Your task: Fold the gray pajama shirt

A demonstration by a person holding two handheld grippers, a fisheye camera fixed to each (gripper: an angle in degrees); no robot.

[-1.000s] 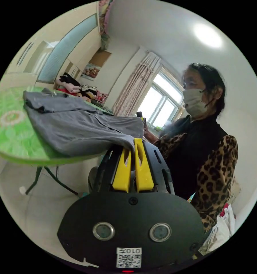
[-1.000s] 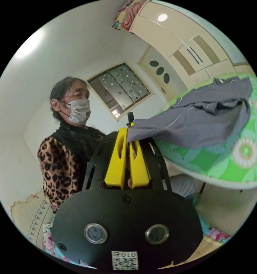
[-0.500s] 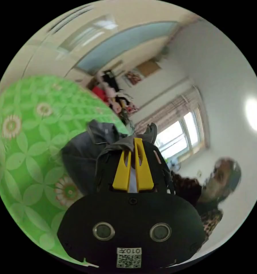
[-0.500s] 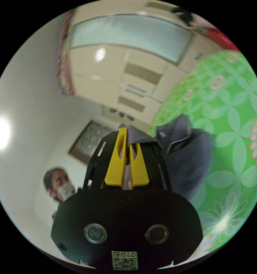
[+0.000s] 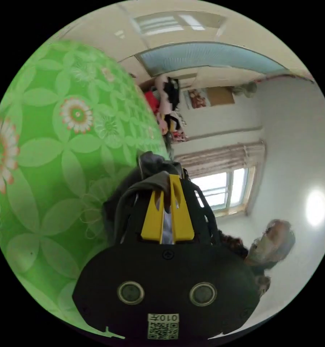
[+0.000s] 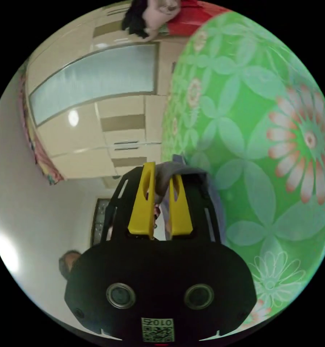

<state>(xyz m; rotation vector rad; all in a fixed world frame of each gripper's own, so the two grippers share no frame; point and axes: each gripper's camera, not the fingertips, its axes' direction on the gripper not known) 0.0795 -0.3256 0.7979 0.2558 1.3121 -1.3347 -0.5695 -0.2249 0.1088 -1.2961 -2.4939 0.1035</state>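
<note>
- Green flowered tablecloth (image 5: 50, 151) runs down the left of the left gripper view; gray shirt (image 5: 153, 170) is bunched at the table's edge, right at the jaw tips.
- Left gripper (image 5: 167, 180): yellow jaws nearly closed, a fold of shirt cloth draped over the tips and pinched between them. Thin bite, from what shows.
- Further right in that view: a clothes pile (image 5: 168, 108) at the table's far end, a curtained window (image 5: 220, 188), then the person (image 5: 274, 242) at the lower right.
- Right gripper view: cabinets (image 6: 108, 119) on the left, tablecloth (image 6: 263, 119) on the right.
- Right gripper (image 6: 161, 179): jaws a little wider apart, shirt (image 6: 169, 171) wadded at the tips. Cloth sits in the gap; I cannot tell if both jaws press on it.
- Risk, my read: the right hold looks loose, so one corner could drop mid-carry and skew the fold.
- Risk: both cameras sit so close that the shirt's lay is hidden, so the hem could land crooked or wrinkled.
- Risk: bunched cloth could trap an extra layer in the left pinch and drag it on release.
</note>
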